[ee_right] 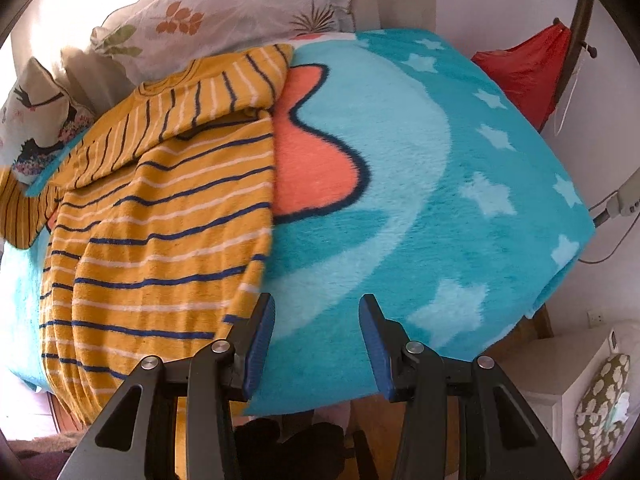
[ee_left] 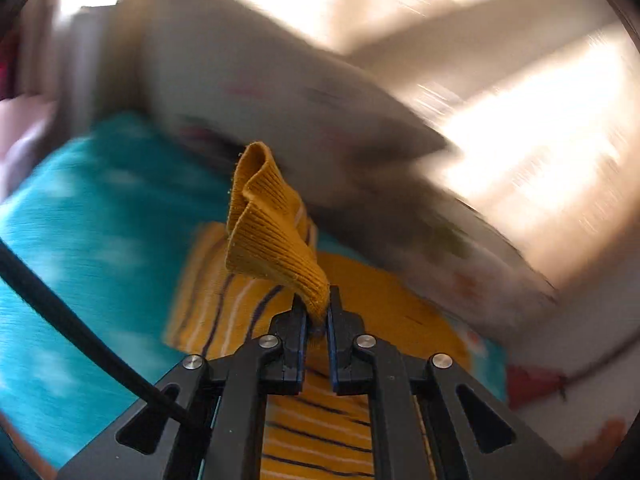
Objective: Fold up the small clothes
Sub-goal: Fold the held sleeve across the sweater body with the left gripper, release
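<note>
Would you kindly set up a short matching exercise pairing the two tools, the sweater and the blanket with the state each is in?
Things:
1. left tool
2. right tool
3. striped sweater
4. star blanket

States:
A. spread under the clothing
B. open, nothing between its fingers
C. one sleeve folded across the chest
D. shut on a ribbed mustard cuff

Pairs: 1-D, 2-B, 3-C, 4-A

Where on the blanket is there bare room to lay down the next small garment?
The free patch is the star-printed turquoise half of the blanket, bordered by the striped yellow sweater, the floral pillow and the blanket's far and near edges. The open right gripper hangs over its near edge. Crowded: the sweater side, where the left gripper pinches the sweater's ribbed cuff.
</note>
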{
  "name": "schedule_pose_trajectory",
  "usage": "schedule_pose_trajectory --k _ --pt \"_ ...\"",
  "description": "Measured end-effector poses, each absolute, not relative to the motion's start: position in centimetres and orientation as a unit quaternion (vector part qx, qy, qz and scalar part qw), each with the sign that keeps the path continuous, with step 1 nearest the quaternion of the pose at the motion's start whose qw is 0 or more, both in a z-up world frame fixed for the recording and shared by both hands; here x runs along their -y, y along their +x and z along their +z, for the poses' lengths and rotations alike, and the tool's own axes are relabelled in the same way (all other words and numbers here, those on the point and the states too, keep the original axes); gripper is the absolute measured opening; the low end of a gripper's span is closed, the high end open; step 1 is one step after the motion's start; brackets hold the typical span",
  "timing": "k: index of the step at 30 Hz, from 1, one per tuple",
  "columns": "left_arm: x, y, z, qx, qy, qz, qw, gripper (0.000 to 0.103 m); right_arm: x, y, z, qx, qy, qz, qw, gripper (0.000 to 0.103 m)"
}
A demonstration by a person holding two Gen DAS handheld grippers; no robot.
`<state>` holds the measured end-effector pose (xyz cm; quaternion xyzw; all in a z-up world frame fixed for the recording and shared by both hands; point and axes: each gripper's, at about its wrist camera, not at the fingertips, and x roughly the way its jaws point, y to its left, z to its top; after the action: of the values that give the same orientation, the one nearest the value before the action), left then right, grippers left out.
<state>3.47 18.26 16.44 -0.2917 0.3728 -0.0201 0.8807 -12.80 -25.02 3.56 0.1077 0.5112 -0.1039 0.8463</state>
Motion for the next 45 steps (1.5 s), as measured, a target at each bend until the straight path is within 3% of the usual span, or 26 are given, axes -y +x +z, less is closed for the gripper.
schedule_pose_trajectory --k 5,12,16,19,20,27,35,41,42,43,44,45 --pt "-5.2 6.2 16.0 -0.406 -0.262 -0.12 0.867 0.008 27.6 -15.0 3.1 -0.509 0.121 -0.111 0.845 0.048" --pt "9.9 10.0 10.2 -0.484 -0.202 -0.204 0.827 0.008 32.5 -19.7 2.6 -0.51 0.146 -0.151 0.834 0.048" --pt "12.3 11.1 6.4 -0.534 -0.197 -0.193 0.8 0.022 34.9 -21.2 2.9 -0.506 0.158 -0.169 0.831 0.048" --pt "11.6 9.4 6.7 -0.531 -0.203 -0.203 0.797 0.048 36.1 -21.2 3.2 -0.502 0.161 -0.174 0.832 0.054" --pt "10.9 8.8 7.2 -0.526 -0.198 -0.201 0.802 0.052 36.2 -20.8 3.3 -0.5 0.161 -0.171 0.833 0.054" --pt "2.7 5.0 10.1 -0.488 -0.163 -0.13 0.848 0.057 33.3 -14.4 3.8 -0.498 0.123 -0.104 0.852 0.054" --pt "-9.5 -0.1 10.4 -0.467 -0.171 0.003 0.868 0.058 26.3 -1.2 7.6 -0.442 0.09 0.013 0.892 0.054" --pt "-14.1 -2.4 9.4 -0.46 -0.179 0.053 0.868 0.059 23.6 7.5 5.1 -0.472 0.077 0.015 0.878 0.054" --pt "-14.4 -2.5 9.1 -0.462 -0.178 0.059 0.867 0.059 23.3 8.3 4.3 -0.486 0.068 0.01 0.871 0.048" --pt "-14.9 -2.8 8.9 -0.464 -0.176 0.064 0.866 0.059 23.0 9.0 3.5 -0.503 0.06 0.013 0.862 0.018" --pt "-15.4 -3.0 8.7 -0.465 -0.173 0.069 0.865 0.059 22.4 9.4 3.2 -0.515 0.052 0.023 0.855 0.009" --pt "-15.7 -3.0 8.4 -0.466 -0.17 0.073 0.865 0.059 21.9 9.5 3.4 -0.519 0.037 0.029 0.854 0.009"
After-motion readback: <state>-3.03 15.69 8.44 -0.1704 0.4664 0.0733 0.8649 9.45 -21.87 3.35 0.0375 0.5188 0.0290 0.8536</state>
